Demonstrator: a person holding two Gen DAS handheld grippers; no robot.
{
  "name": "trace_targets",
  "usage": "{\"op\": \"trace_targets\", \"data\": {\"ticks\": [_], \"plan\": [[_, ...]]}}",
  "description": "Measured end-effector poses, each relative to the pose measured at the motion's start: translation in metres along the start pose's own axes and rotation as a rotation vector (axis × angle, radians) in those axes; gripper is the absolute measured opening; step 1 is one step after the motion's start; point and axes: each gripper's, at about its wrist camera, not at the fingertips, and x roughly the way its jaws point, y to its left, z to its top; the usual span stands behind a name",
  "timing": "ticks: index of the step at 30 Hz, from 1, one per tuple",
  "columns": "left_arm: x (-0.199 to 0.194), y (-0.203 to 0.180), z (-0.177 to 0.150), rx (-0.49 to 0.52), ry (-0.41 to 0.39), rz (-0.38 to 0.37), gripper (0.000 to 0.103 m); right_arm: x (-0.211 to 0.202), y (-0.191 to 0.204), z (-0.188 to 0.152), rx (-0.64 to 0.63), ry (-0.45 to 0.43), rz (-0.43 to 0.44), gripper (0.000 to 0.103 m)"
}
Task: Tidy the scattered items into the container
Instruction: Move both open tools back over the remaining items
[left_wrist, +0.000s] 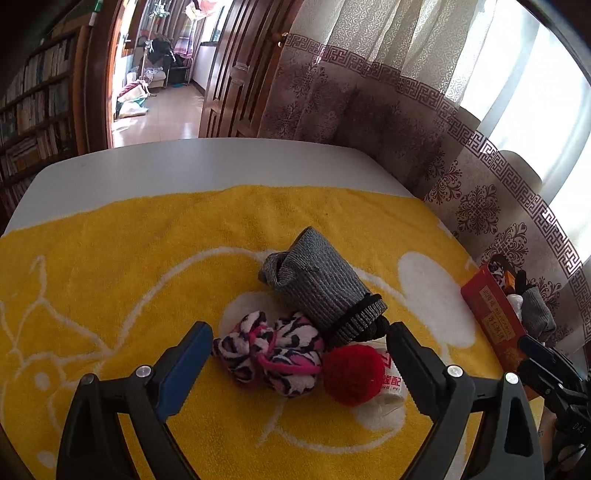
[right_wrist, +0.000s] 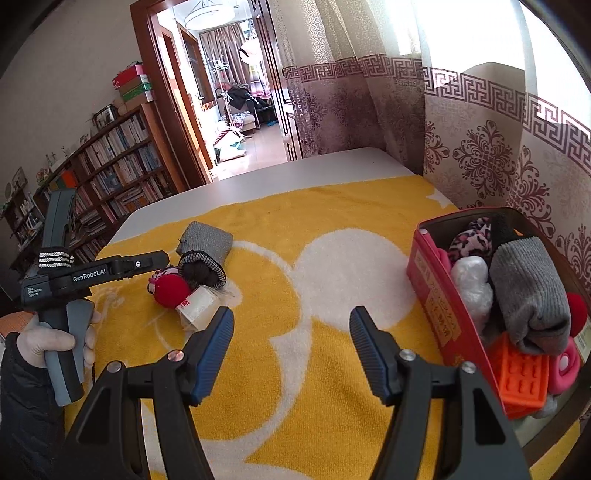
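A cluster of items lies on the yellow towel (left_wrist: 147, 258): a zebra-patterned pink fuzzy piece (left_wrist: 269, 356), a red pom-pom (left_wrist: 352, 374), a grey knit sock roll (left_wrist: 325, 288) and a clear packet with red print (left_wrist: 391, 380). My left gripper (left_wrist: 299, 354) is open, its fingers on either side of the fuzzy piece and pom-pom. My right gripper (right_wrist: 291, 339) is open and empty over bare towel, left of the red container (right_wrist: 443, 314). The cluster (right_wrist: 192, 273) and the left gripper (right_wrist: 147, 264) also show in the right wrist view.
The red container (left_wrist: 495, 317) at the towel's right edge holds a grey sock (right_wrist: 528, 295), an orange block (right_wrist: 521, 376), a pink piece, and other soft items. A patterned curtain (right_wrist: 480, 155) hangs right behind it. The white table (left_wrist: 184, 158) extends beyond the towel.
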Motion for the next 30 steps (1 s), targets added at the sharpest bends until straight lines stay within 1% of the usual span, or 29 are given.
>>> {"op": "trace_targets", "data": {"ticks": [2,5,8,12,14,16,19,21,22,24,26,28,30], "plan": [[0.002,0.004,-0.001,0.013,-0.003,0.024,0.097,0.005,0.004,-0.002,-0.005,0.013,0.009,0.069],[0.002,0.019,0.000,-0.032,-0.012,0.053,0.097,0.010,0.008,-0.006,-0.007,0.031,0.022,0.069],[0.000,0.037,0.001,-0.086,-0.023,0.105,0.097,0.013,0.010,-0.008,-0.006,0.040,0.031,0.069],[0.002,0.048,0.000,-0.091,-0.011,0.161,0.096,0.016,0.009,-0.010,0.003,0.046,0.035,0.069],[0.008,0.044,-0.003,-0.065,0.013,0.160,0.096,0.017,0.008,-0.010,0.007,0.048,0.037,0.069],[0.011,0.036,-0.005,-0.028,0.016,0.136,0.097,0.017,0.008,-0.011,0.008,0.049,0.037,0.069],[0.014,0.017,-0.008,0.056,0.037,0.092,0.097,0.018,0.008,-0.011,0.010,0.050,0.036,0.070],[0.020,0.004,-0.012,0.121,0.079,0.070,0.097,0.018,0.009,-0.011,0.011,0.050,0.036,0.070],[0.026,-0.003,-0.015,0.153,0.101,0.082,0.097,0.018,0.009,-0.011,0.010,0.050,0.036,0.070],[0.037,-0.013,-0.021,0.192,0.117,0.129,0.097,0.018,0.010,-0.011,0.006,0.049,0.037,0.070],[0.042,-0.022,-0.024,0.230,0.112,0.172,0.097,0.017,0.009,-0.011,0.003,0.047,0.037,0.070],[0.040,-0.025,-0.024,0.231,0.104,0.146,0.097,0.017,0.009,-0.012,0.004,0.046,0.035,0.070],[0.036,-0.023,-0.021,0.202,0.081,0.118,0.096,0.017,0.007,-0.012,0.007,0.047,0.034,0.070]]}}
